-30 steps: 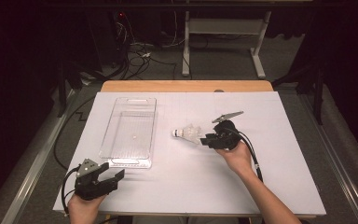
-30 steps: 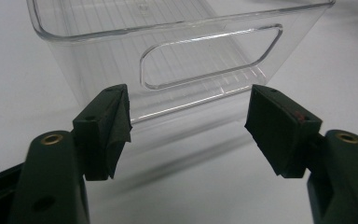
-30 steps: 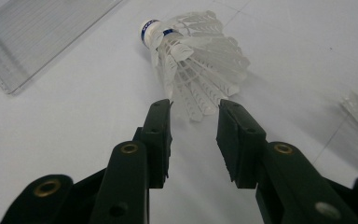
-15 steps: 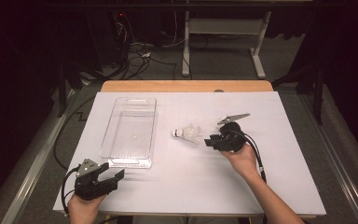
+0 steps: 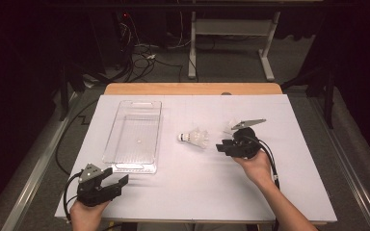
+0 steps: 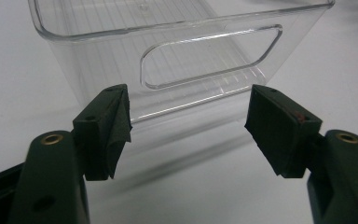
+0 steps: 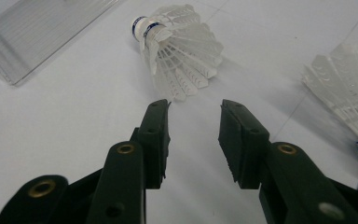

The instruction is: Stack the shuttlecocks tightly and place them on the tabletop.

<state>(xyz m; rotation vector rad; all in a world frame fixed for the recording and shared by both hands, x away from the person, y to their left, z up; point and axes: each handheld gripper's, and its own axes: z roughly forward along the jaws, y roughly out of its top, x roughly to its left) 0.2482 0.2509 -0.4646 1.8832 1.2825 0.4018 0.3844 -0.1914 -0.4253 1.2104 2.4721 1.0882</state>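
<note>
White feathers fan out just ahead of the right gripper [image 7: 193, 114], whose jaws stand apart with nothing between them and have just been opening a little. They belong to a shuttlecock [image 7: 177, 46] lying on its side on the white table [image 5: 197, 192], skirt toward the jaw tips and cork end pointing away; the nearest feather tips sit just beyond the tip of the jaw on the left in the right gripper view, and I cannot tell whether they touch it. A second shuttlecock [image 7: 349, 102] lies off to the other side of the same jaws (its cork end shows at the lower edge of that view), close beside the gripper. In the high view it rests just behind the grey plate on the right gripper.

Beyond the first shuttlecock sits a clear plastic bin [image 5: 135, 137]. The left gripper [image 6: 189, 126] faces that bin's near end wall with its handle cut-out, jaws spread wide and holding nothing, the bin a short way ahead of the tips.
</note>
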